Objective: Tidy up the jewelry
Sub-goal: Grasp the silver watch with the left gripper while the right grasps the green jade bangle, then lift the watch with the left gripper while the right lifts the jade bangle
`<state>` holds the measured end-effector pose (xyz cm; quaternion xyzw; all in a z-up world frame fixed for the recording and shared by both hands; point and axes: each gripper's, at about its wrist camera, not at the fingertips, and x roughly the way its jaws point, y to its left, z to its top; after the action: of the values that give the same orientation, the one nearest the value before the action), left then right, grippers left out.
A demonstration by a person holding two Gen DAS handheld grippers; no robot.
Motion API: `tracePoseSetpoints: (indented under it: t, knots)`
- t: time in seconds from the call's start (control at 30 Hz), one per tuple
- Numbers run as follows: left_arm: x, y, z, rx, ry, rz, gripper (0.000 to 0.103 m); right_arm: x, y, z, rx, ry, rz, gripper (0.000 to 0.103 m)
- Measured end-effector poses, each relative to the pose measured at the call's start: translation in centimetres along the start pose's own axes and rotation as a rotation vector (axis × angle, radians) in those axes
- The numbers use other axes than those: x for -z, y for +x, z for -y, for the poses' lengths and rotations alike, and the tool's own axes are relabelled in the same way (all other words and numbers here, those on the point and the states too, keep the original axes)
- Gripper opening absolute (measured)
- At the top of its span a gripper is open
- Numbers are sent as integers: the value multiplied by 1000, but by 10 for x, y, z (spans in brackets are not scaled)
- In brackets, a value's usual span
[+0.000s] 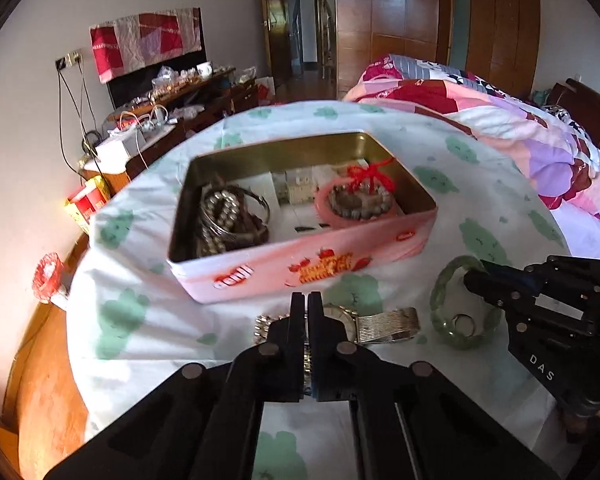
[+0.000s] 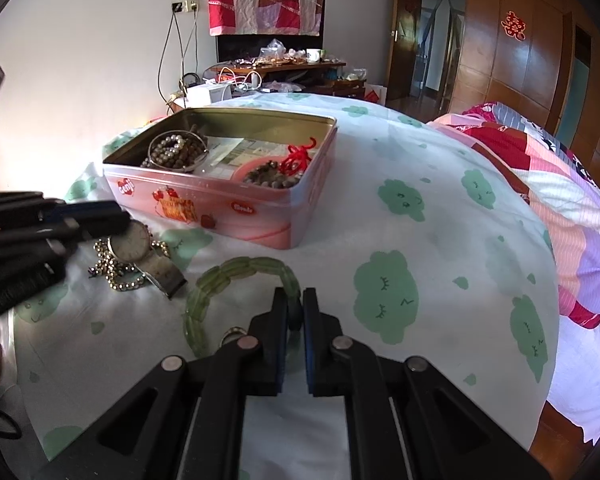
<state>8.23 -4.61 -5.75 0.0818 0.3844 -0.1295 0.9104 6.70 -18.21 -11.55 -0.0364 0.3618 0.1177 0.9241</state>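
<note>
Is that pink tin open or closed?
Open: the pink tin has no lid on, and bead bracelets show inside.

Cloth (image 2: 440, 152): white, printed with pale green cloud shapes bearing small sleeping faces.

Tin (image 1: 300, 268): pink outside, printed with red heart logos and a red-and-orange strawberry picture; gold inside.

Tin contents: grey-brown beads (image 1: 220, 216) are seen at 9 o'clock; a pink dish (image 1: 356, 210) with brown beads and a red cord (image 1: 370, 176) at 3 o'clock.

Watch (image 2: 134, 242): pale dial, gold-toned rim, silver mesh strap (image 1: 388, 324). Gold beads (image 2: 116, 274) lie around it.

Bangle (image 2: 236, 276): translucent pale green, in segments.

Grippers (image 1: 306, 300) (image 2: 296, 300): black, with blue pads.

Quilt (image 1: 520, 132): patchwork in pink, red, lilac and white.

Wardrobe (image 2: 540, 60): brown wood, marked with a red paper emblem.
</note>
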Motion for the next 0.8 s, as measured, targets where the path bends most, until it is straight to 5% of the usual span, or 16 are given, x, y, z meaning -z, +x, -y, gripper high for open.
tracePoseSetpoints:
  t: [0.23, 0.33, 0.4, 0.8]
  knots:
    - [1, 1, -3, 66, -50, -8, 4, -1, -1, 1, 0, 0, -1, 8]
    - [1, 7, 1, 62, -59, -27, 38, -1, -2, 7, 9, 5, -4, 8]
    - [2, 2, 5, 31, -54, 7, 72, 1, -4, 14, 24, 10, -5, 8]
    - [4, 16, 43, -9, 96, -25, 78, 9, -8, 32, 34, 33, -11, 9]
